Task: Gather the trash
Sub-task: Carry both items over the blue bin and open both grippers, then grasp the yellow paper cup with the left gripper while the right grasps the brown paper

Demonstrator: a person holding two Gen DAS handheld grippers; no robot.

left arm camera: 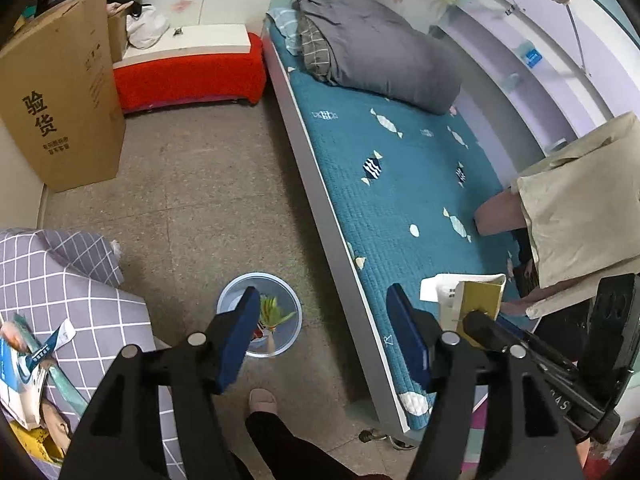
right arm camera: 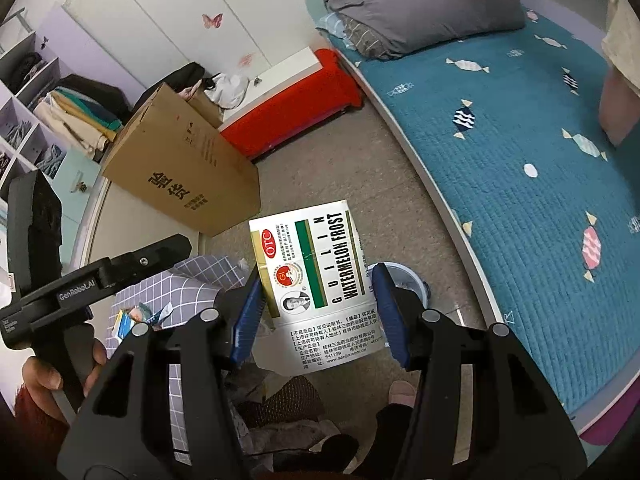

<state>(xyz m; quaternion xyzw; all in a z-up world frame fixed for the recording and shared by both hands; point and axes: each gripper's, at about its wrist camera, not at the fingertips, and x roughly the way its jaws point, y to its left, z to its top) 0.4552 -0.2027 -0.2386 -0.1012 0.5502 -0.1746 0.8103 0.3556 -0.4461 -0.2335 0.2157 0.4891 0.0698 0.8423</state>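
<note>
My right gripper [right arm camera: 316, 308] is shut on a white medicine box [right arm camera: 316, 276] printed "Guilin Watermelon Frost" and holds it in the air above the floor. The same box [left arm camera: 468, 294] shows in the left wrist view, beside the bed edge. A small blue trash bin [left arm camera: 262, 316] with colourful wrappers inside stands on the floor; its rim [right arm camera: 400, 274] peeks out behind the box in the right wrist view. My left gripper [left arm camera: 324, 332] is open and empty, above the floor just right of the bin.
A bed with a teal quilt [left arm camera: 400, 184] and grey duvet [left arm camera: 376, 48] fills the right. A big cardboard box [left arm camera: 64, 100] and red bench [left arm camera: 188, 76] stand at the back. A checked-cloth seat [left arm camera: 68, 280] with packets [left arm camera: 24, 360] is at left. A slippered foot [left arm camera: 262, 400] is below.
</note>
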